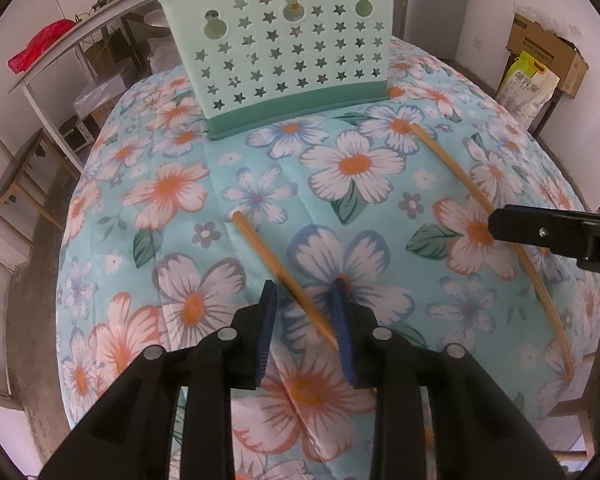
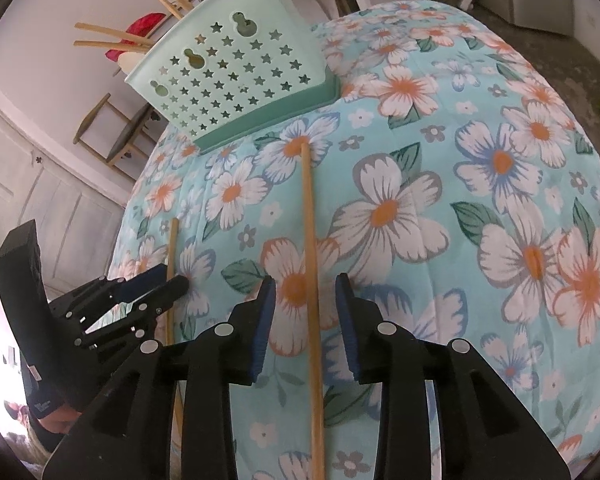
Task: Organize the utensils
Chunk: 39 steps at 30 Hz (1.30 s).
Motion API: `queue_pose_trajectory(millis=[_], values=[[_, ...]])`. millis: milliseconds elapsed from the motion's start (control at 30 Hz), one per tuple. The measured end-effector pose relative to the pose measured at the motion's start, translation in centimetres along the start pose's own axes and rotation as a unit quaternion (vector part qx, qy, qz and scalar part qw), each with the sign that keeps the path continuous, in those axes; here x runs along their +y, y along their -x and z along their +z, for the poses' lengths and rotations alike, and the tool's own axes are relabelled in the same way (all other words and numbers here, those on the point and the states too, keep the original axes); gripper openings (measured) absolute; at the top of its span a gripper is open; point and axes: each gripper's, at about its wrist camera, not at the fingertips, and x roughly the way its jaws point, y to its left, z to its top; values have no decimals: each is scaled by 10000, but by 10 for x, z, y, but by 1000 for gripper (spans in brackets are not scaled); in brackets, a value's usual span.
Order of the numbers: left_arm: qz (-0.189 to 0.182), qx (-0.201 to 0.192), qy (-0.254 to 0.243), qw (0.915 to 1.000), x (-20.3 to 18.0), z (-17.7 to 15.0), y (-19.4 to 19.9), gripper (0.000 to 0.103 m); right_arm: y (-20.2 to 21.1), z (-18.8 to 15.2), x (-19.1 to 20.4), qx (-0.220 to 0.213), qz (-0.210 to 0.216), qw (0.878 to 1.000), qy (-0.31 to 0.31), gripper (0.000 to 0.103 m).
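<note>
Each released claw straddles its own chopstick on the flowered desk: the left claw [image 1: 306,300] over the short chopstick [image 1: 284,276], the right claw [image 2: 306,292] over the long chopstick [image 2: 311,260], whose axis points at the holder [image 2: 236,76] near the far edge.

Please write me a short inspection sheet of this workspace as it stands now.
Surface: floral tablecloth, wrinkled.
Job's things: green holder upright with chopsticks inside; two loose chopsticks, one between the left gripper's pads, one between the right's.
Clutter: nothing seen on the cloth.
Grippers: left gripper and right gripper open, neither gripping.
Cables: nothing seen.
Surroundings: shelf with red cloth, cardboard box, chairs.
</note>
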Motion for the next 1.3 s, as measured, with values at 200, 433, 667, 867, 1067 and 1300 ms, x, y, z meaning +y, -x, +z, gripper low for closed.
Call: queue_pose_trajectory(millis=[200,433,667,867,1067,1300], values=[[-707,147,721,9948,31,13,-12,28,-16,22,-1,63,82,9999,-30,31],[-1225,263,1321,9833,60,26,-27,19,-36,41,5,125,-37,9999,107,31],[-1312,335,1449,9801,65,22,-21,19,-43,49,8,94,-115,9998,123,26],[-1034,165,1252,9866,55,21,-22,18,-43,51,8,-6,-163,9999,50,5],[-1053,30,1314,9857,53,24,-15,15,-9,49,21,-475,-114,9986,198,4],[-1222,-676,1345,9810,55,35,38,10,48,51,42,-1208,56,9919,399,4]])
